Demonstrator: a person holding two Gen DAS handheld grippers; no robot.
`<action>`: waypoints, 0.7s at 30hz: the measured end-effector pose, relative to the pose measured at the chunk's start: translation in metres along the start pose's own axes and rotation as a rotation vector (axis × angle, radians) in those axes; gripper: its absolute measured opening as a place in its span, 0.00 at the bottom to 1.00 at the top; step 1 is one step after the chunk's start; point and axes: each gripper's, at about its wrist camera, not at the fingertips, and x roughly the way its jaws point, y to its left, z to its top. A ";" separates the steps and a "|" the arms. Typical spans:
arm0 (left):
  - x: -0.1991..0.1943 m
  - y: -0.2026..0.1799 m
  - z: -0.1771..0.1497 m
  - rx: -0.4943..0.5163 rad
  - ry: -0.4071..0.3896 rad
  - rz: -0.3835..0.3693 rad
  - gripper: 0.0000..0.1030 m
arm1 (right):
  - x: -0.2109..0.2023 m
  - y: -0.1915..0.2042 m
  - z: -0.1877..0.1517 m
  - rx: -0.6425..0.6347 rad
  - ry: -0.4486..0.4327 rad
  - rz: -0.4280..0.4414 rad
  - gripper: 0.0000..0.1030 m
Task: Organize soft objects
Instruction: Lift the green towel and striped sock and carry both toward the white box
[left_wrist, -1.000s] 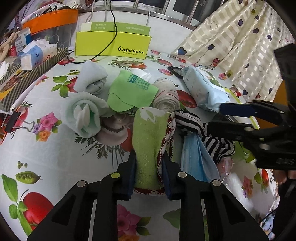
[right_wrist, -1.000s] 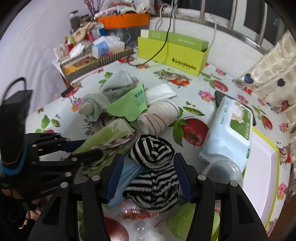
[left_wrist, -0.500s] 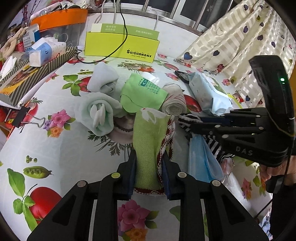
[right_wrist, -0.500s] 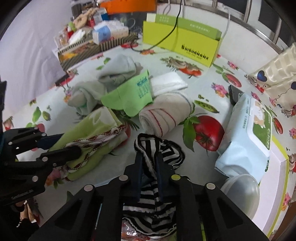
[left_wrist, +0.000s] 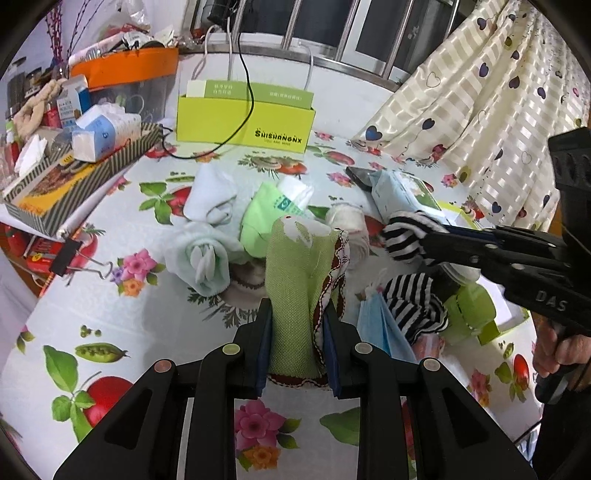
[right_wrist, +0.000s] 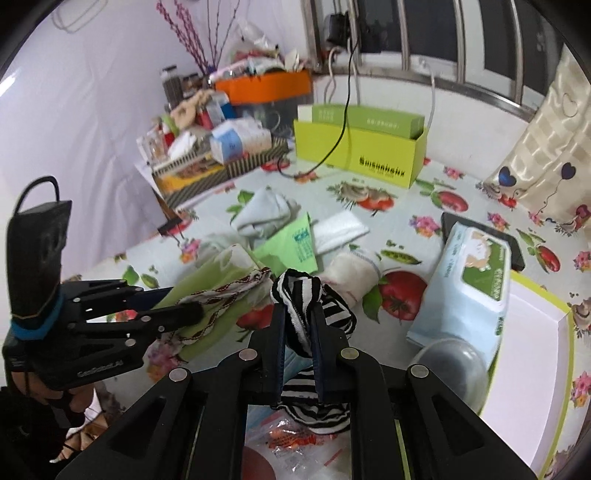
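My left gripper (left_wrist: 297, 314) is shut on a green cloth with a red-and-white patterned hem (left_wrist: 295, 280) and holds it above the table; it also shows in the right wrist view (right_wrist: 221, 284). My right gripper (right_wrist: 298, 314) is shut on a black-and-white striped cloth (right_wrist: 299, 295) and lifts it; its lower part hangs down. The striped cloth also shows in the left wrist view (left_wrist: 406, 236). On the table lie pale rolled towels (left_wrist: 199, 254), a light green cloth (left_wrist: 262, 218), a rolled white cloth with red stripes (right_wrist: 354, 273) and a blue face mask (left_wrist: 376, 325).
A pack of wet wipes (right_wrist: 469, 284) lies right, beside a white tray with a yellow-green rim (right_wrist: 535, 369). A yellow-green box (left_wrist: 243, 122) with a black cable stands at the back. A striped box with tissues (left_wrist: 74, 173) and a binder clip (left_wrist: 70, 258) sit left.
My right gripper closed on the striped cloth and lifted it off the table. My left gripper kept hold of the green cloth and rose with it.
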 end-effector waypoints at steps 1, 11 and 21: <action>-0.002 -0.002 0.002 0.003 -0.005 0.004 0.25 | -0.005 -0.001 0.001 0.003 -0.011 -0.002 0.12; -0.023 -0.028 0.020 0.043 -0.065 -0.017 0.25 | -0.054 -0.015 -0.008 0.035 -0.103 -0.039 0.12; -0.026 -0.058 0.026 0.072 -0.072 -0.062 0.25 | -0.086 -0.040 -0.024 0.088 -0.159 -0.064 0.12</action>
